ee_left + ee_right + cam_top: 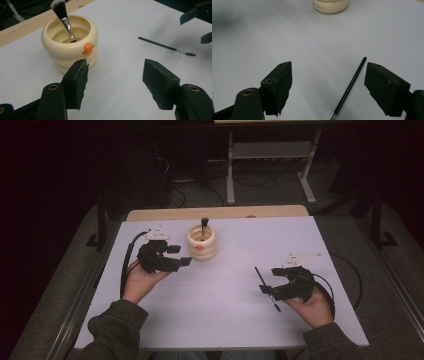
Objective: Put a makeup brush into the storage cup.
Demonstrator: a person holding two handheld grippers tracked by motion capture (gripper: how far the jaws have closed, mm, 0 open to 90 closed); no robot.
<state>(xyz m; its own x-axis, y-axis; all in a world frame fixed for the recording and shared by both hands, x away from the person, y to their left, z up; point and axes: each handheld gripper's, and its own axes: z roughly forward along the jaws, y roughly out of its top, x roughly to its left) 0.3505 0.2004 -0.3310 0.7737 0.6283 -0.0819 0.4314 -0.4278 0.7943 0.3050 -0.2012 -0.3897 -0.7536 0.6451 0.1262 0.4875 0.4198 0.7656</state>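
Note:
A cream ringed cup (202,248) (62,47) with an orange dot stands at the back middle of the white table top; its base (330,6) appears far off in the right gripper view. A fluffy makeup brush (204,224) (63,18) leans inside it, bristles up. My left gripper (180,255) (115,72) is open just left of the cup, nothing between its pads. A thin black brush (258,274) (165,46) (350,85) lies flat on the table. My right gripper (270,280) (328,75) is open around it, the handle lying near the right pad, untouched.
The white table top (225,325) has a wooden strip (215,212) along its far edge. Behind it on the dark floor stand a grey metal frame (270,150) and loose cables. Both grippers' cables trail off towards the table's sides.

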